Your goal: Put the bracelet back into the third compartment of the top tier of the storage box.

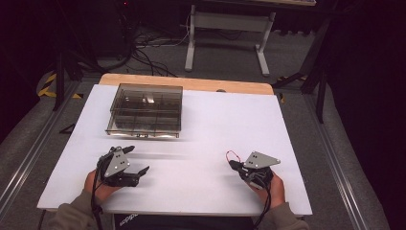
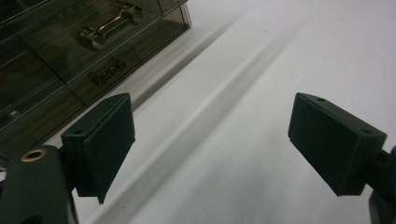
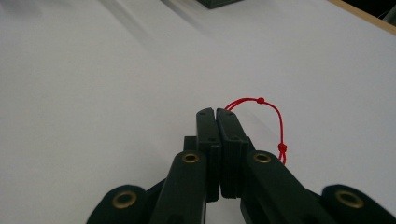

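Pressed flat together at the bottom of the right gripper view, the fingers [image 3: 229, 140] of the right gripper [image 3: 216, 114] pinch a thin red string loop with small knots [image 3: 275, 116], which arcs out from between their tips and curves down along their right side, above the white worktop [image 3: 93, 93]. From the high view the loop [image 1: 232, 155] sits just left of those fingertips. Well apart to the left, the left gripper [image 2: 210, 140] rests with its fingers [image 2: 109, 140] spread wide, nothing between them. Beyond its fingers stands a smoky transparent plastic drawer box with metal handles [image 1: 146, 109], ahead of both hands.
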Available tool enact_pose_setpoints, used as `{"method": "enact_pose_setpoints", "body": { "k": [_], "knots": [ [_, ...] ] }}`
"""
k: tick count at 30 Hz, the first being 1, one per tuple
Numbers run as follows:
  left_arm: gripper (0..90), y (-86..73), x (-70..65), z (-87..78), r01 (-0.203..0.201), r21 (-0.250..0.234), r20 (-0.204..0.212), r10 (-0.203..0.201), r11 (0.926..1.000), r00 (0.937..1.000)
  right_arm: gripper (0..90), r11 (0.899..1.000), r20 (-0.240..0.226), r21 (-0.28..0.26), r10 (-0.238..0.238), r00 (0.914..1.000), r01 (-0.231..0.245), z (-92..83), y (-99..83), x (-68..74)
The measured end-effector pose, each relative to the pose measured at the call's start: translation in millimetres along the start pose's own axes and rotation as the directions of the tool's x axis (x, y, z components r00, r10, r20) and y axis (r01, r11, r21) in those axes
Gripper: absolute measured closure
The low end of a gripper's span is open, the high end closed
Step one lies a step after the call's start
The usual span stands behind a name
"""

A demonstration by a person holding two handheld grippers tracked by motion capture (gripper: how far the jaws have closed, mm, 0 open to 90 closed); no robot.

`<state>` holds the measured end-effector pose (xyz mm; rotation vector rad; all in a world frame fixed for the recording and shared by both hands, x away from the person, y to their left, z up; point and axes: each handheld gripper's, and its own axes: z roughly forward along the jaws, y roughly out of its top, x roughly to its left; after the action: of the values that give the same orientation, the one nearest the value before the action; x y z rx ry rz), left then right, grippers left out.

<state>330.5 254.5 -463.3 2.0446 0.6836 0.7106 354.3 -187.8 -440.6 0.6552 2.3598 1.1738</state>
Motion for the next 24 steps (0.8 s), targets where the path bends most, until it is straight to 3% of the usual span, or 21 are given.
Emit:
{"method": "enact_pose_setpoints", "body": {
  "k": [9,15,24],
  "knots": [
    [15.6,-0.3,1.2,0.0,-0.008,0.005,-0.01,0.008,1.0,0.9999,89.8,0.999,0.03,-0.043,-0.011,0.9995,0.013,-6.4,6.2,-2.9],
    [15.6,-0.6,1.1,0.0,-0.004,0.002,-0.008,0.004,1.0,1.0,89.8,0.997,0.065,-0.046,-0.057,0.9963,0.06,-7.0,10.8,-5.2],
    [15.6,-0.7,1.1,-0.7,-0.003,0.003,-0.01,0.003,1.0,0.9999,89.8,0.994,0.08,-0.101,-0.034,0.9962,0.042,-12.5,14.6,-13.0]
  ]
}}
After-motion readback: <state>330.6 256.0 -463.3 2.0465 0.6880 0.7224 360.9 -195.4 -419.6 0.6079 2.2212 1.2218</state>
